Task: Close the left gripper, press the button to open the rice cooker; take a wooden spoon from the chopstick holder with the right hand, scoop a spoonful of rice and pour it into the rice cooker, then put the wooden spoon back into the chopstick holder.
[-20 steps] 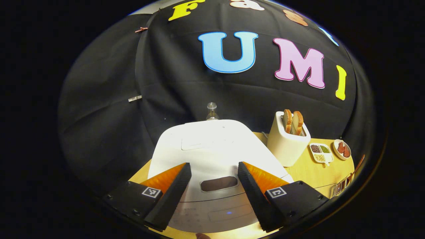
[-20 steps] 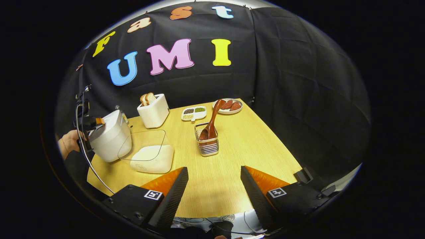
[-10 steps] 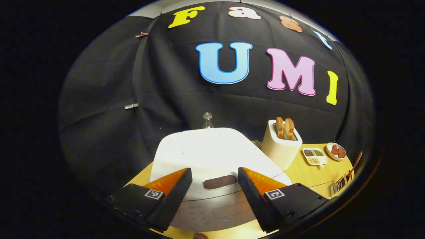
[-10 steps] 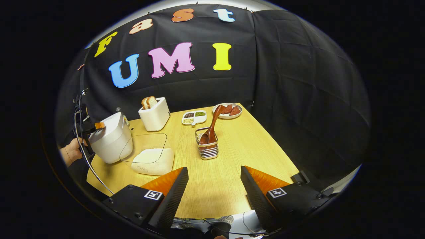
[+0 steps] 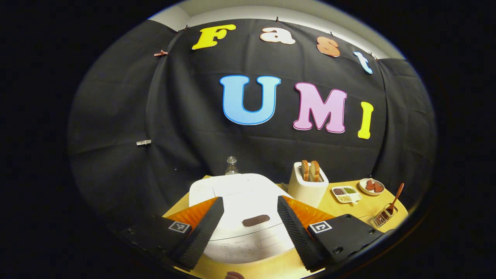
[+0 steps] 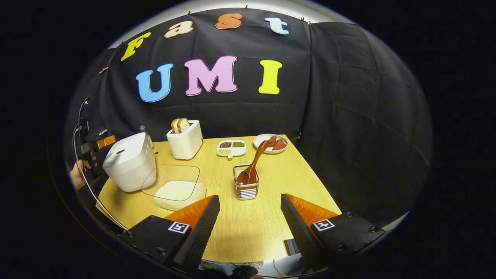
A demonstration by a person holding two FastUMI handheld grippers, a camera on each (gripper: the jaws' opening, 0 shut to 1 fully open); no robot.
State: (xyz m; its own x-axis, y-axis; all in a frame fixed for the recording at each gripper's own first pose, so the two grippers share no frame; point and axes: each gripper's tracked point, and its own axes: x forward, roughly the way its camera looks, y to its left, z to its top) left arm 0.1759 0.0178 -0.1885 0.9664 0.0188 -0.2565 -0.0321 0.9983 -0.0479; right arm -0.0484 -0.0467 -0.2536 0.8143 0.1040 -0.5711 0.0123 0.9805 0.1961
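Step 1, not begun: my left gripper [image 5: 248, 221] hangs above the rice cooker [image 5: 242, 205] at the table's [image 6: 267, 228] back-left corner, fingers wide apart, holding nothing. Lid shut. Next I need fingers closed, then down onto the button [image 5: 255, 220]. Right gripper [image 6: 250, 224] wide too, empty. Vs 1 s ago: left has pulled back, cooker looks smaller

The left claw [image 5: 248, 226] hangs with fingers apart above the closed rice cooker [image 5: 240, 201].
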